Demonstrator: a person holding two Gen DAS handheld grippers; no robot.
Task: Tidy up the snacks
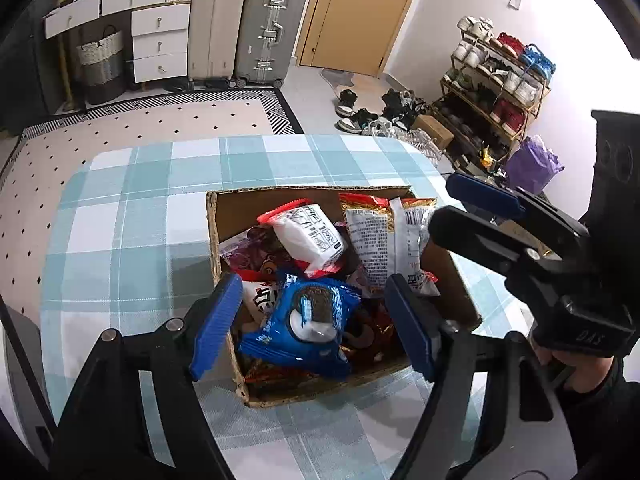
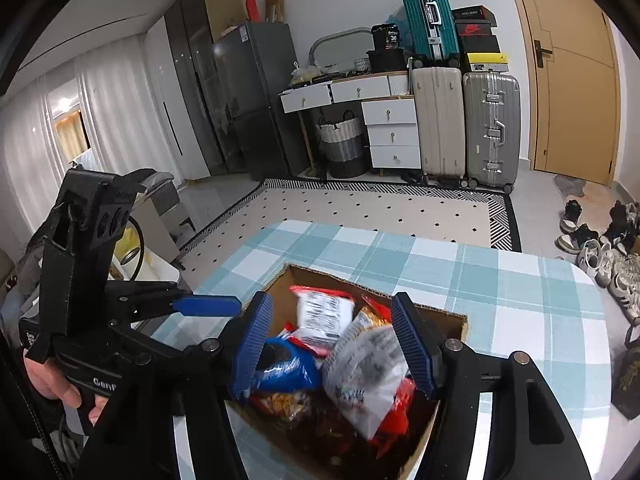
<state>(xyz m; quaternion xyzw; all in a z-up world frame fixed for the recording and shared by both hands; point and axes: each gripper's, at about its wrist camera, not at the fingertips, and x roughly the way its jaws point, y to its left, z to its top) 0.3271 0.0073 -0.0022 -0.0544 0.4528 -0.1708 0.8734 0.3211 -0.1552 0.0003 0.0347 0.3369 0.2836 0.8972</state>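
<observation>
An open cardboard box [image 1: 213, 240] [image 2: 454, 319] full of snack packets sits on the checked tablecloth. My left gripper [image 1: 314, 322] hangs over its near end, jaws open. A blue cookie packet [image 1: 304, 322] lies on the pile between the pads, untouched by them. My right gripper [image 2: 333, 344] stands open over the box from the other side. A blurred white and red packet [image 2: 366, 376] sits loose between its pads, beside the blue cookie packet [image 2: 286, 370]. Further back lie a white packet with red ends [image 1: 308, 236] and a long white noodle-style packet [image 1: 380, 240].
The table [image 1: 120, 220] carries a blue and white checked cloth, with its edge just beyond the box. The right gripper [image 1: 466, 216] reaches in over the box's right wall. On the floor are a patterned rug [image 1: 120, 128], scattered shoes [image 1: 360, 114] and a shoe rack [image 1: 496, 92].
</observation>
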